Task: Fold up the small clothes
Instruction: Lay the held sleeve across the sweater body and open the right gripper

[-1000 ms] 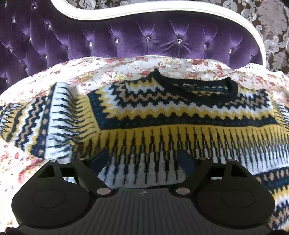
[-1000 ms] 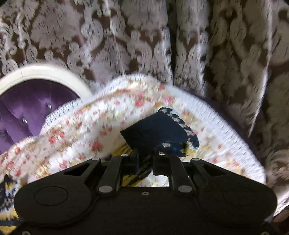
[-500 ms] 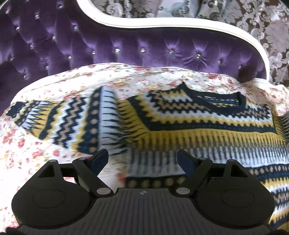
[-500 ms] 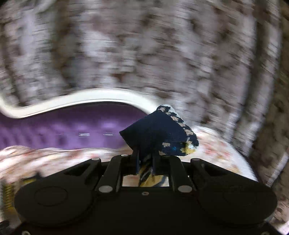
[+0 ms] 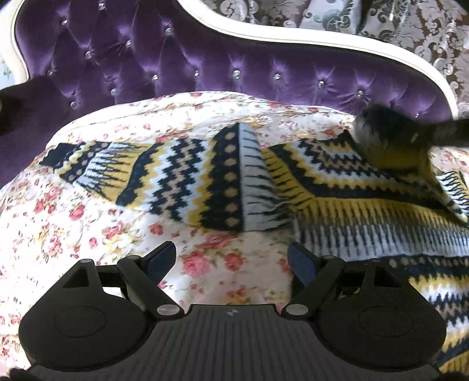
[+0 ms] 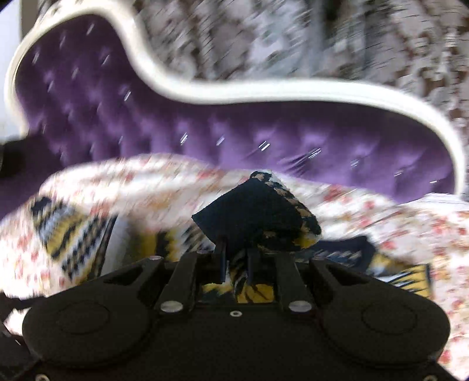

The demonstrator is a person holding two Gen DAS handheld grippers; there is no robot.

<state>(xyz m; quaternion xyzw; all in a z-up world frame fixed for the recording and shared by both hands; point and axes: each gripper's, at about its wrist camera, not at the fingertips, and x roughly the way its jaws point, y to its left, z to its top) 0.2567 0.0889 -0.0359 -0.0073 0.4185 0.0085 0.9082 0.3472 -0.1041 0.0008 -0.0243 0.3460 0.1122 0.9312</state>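
My left gripper (image 5: pixel 231 259) hangs tilted down over the bedspread (image 5: pixel 73 222), its fingers (image 5: pixel 159 259) spread wide with nothing between them, only flowered cloth below. My right gripper (image 6: pixel 236 260) points down and forward too, and its view is heavily smeared. I'm over a bed: a white quilted cover with small red and yellow roses, a purple button-tufted headboard (image 5: pixel 181 58) with a curved white frame behind it, and brown-and-silver patterned curtains (image 5: pixel 410 26) beyond that. The sweater (image 5: pixel 205 178), knitted in navy, yellow, white and tan zigzags, lies spread on the cover; from the left camera one sleeve stretches out toward the left edge of the bed, and the body runs off to the right. In the upper right of that view a dark blurred shape sits over the sweater's top, and I can't make out its detail. On the right side, my fingers (image 6: pixel 219 258) are pinched nearly together on the sweater's other sleeve: the dark navy cuff (image 6: pixel 252 217) bunches up just past the tips, lifted off the bed, with yellow and black knit trailing underneath.
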